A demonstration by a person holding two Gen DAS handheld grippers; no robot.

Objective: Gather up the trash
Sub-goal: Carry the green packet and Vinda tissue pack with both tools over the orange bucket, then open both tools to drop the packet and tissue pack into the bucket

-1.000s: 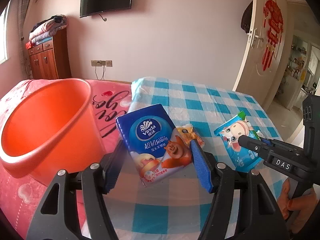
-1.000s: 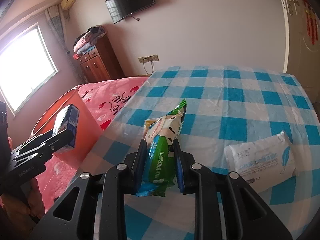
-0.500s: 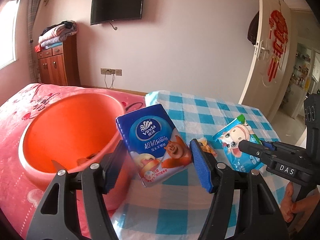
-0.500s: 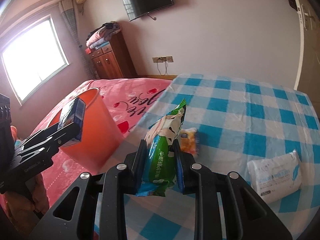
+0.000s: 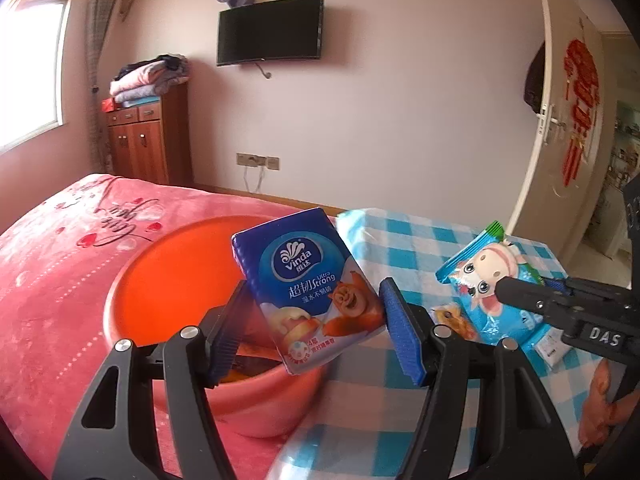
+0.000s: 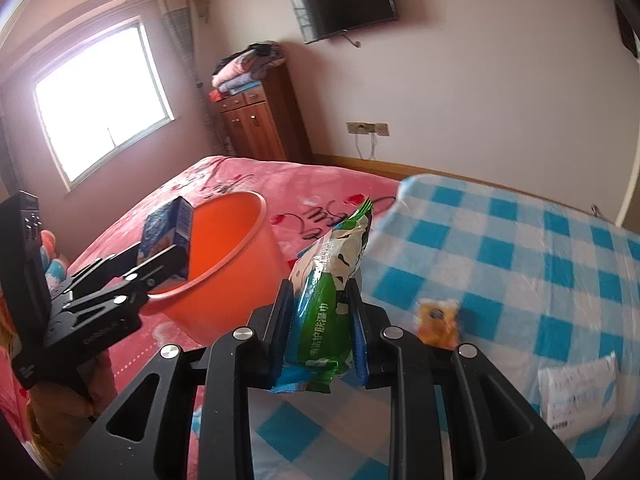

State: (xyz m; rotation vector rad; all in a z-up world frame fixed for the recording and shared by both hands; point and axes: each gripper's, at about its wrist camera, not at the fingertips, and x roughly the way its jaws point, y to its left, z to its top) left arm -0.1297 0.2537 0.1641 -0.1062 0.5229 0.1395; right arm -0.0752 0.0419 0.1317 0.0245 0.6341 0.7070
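Blue tissue pack (image 5: 312,288) pinched in left gripper (image 5: 316,336), at near rim of orange bucket (image 5: 160,272). Carry it further over the opening, then release. Right gripper (image 6: 320,324) clamps wet-wipe packet (image 6: 326,300) over checked cloth (image 6: 520,248)

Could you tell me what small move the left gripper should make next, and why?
Probably open the left gripper. Its Vinda tissue pack already hangs over the rim of the orange bucket, so it would likely drop in; nudging slightly further inward first may be safer.
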